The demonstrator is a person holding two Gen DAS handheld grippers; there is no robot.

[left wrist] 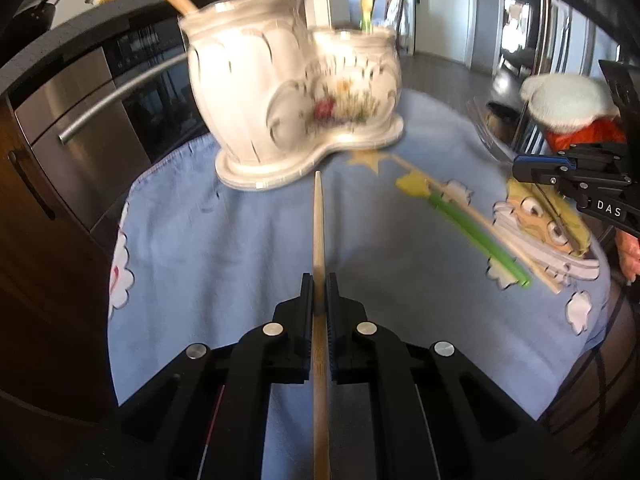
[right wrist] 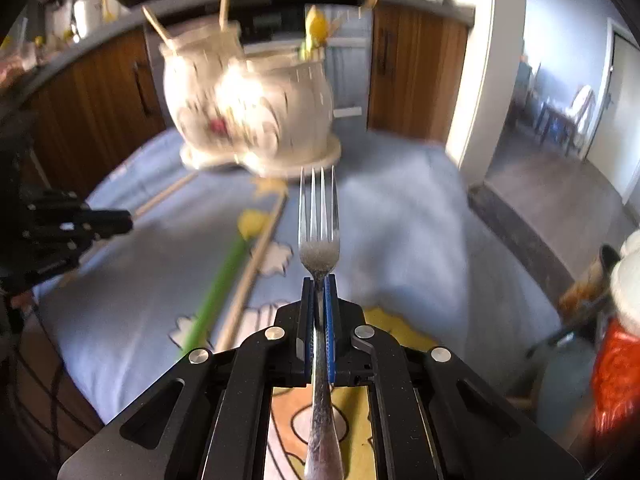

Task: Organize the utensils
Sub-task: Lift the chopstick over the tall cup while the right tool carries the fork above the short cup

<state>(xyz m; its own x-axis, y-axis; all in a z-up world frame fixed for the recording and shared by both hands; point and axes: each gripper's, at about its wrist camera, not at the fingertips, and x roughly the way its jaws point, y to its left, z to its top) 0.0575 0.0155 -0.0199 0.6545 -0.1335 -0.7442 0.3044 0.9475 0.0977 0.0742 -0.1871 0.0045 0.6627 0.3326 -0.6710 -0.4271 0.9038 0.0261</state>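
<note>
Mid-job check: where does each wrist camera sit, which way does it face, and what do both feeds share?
Left wrist: on the left gripper, looking along its fingers, shut on a chopstick, toward the holder; right gripper at right edge.
Right wrist: on the right gripper, shut on a fork, facing the holder; left gripper at left.
Shared: holder, cloth, green utensil.
</note>
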